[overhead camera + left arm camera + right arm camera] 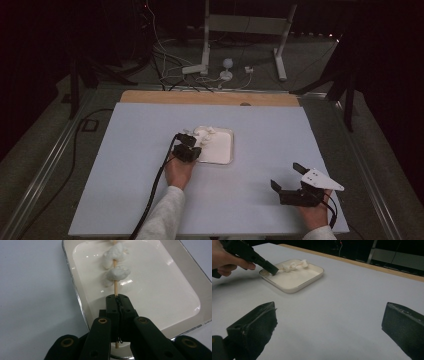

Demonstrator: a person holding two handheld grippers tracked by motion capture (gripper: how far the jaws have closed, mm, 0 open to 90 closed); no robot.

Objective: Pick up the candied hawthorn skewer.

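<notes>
clamping the thin wooden skewer [115,290] threaded with white marshmallow-like lumps, the left gripper [117,298] has its jaws pressed together on the stick's near end, over the near left corner of the square cream ceramic tray [226,155]; right gripper [288,176] rests near right on the pale grey table [125,150], jaws spread and empty

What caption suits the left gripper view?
Left gripper, jaws shut on a skewer of white pieces, over a white tray.
</notes>
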